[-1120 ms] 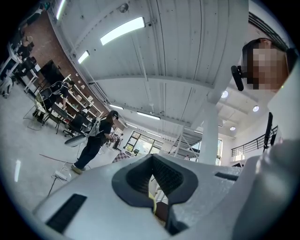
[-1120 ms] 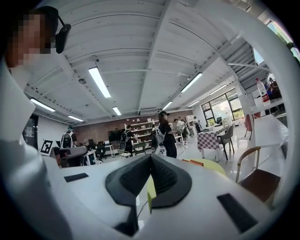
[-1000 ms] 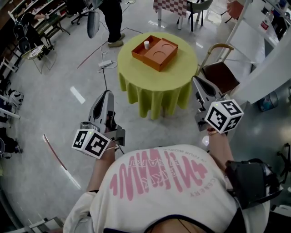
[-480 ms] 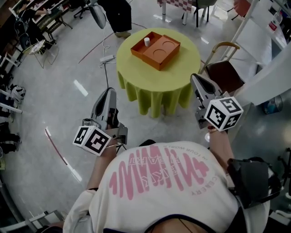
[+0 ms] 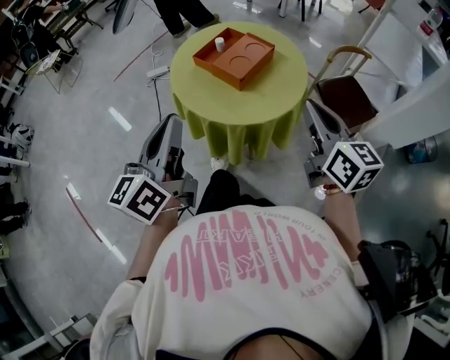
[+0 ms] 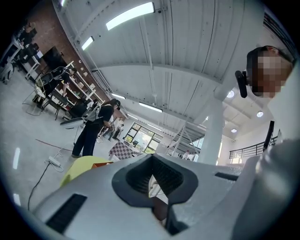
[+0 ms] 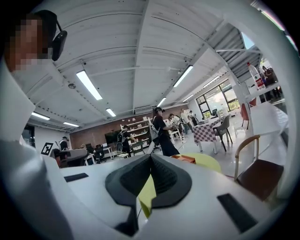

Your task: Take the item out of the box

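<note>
An orange box (image 5: 242,62) lies on a round table with a yellow-green cloth (image 5: 239,105) at the top of the head view. A small white cylinder (image 5: 220,43) stands in the box's far left corner. My left gripper (image 5: 171,119) is held low, short of the table's near left side, its jaws shut and empty. My right gripper (image 5: 309,104) hangs by the table's near right edge, also shut and empty. The left gripper view shows the closed tips (image 6: 152,157) with the table (image 6: 79,168) far off. In the right gripper view the box (image 7: 185,158) peeks over the closed tips (image 7: 150,156).
A chair with a brown seat (image 5: 344,102) stands just right of the table, close to my right gripper. A person (image 5: 179,10) stands beyond the table. A power strip and cable (image 5: 156,72) lie on the floor at the left. White furniture (image 5: 401,56) fills the right side.
The table and box have come closer in the head view. Both grippers have travelled forward toward the table with the person and stay shut.
</note>
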Tool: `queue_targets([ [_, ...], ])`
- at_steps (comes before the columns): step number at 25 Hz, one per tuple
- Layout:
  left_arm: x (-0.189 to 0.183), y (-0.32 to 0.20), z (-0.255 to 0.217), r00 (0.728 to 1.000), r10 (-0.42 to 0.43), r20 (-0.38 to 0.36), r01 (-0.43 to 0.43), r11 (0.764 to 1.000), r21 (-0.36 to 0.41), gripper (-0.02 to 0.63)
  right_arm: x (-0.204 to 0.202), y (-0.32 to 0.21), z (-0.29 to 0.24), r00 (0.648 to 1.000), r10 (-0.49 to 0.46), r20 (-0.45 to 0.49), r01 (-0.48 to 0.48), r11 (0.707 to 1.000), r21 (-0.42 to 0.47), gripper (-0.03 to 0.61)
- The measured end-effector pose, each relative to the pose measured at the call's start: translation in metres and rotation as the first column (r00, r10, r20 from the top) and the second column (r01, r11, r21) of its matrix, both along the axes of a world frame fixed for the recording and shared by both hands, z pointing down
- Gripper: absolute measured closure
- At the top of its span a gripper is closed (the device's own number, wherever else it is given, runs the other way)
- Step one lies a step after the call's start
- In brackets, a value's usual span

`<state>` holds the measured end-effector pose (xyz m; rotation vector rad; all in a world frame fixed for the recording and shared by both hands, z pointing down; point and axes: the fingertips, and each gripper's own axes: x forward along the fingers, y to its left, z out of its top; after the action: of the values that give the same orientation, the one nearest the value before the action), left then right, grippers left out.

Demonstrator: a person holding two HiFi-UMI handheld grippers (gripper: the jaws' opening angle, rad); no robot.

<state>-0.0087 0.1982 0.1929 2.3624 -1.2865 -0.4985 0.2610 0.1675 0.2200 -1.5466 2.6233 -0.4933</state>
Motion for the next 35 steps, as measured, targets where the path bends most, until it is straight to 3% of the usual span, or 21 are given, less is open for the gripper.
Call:
queue_targets([
  [12,0.018,-0.048,0.003,0.998,0.063,-0.021,-0.064,0.998,-0.008,0.606,0.001,-0.018,0.002,1.0,0.013,-0.022,-0.013,1.0,-0.021,0.574],
  [22,0.019,-0.136,0.001,0.994,0.106,-0.04,-0.105,0.994,0.011,0.606,-0.005,-0.094,-0.001,0.999,0.025,-0.035,-0.026,1.0,-0.015,0.574],
  [35,-0.014,-0.261,-0.022,0.988,0.149,-0.048,-0.148,0.989,0.028,0.606,-0.048,-0.209,-0.02,0.998,0.039,-0.042,-0.04,0.999,-0.017,0.574],
])
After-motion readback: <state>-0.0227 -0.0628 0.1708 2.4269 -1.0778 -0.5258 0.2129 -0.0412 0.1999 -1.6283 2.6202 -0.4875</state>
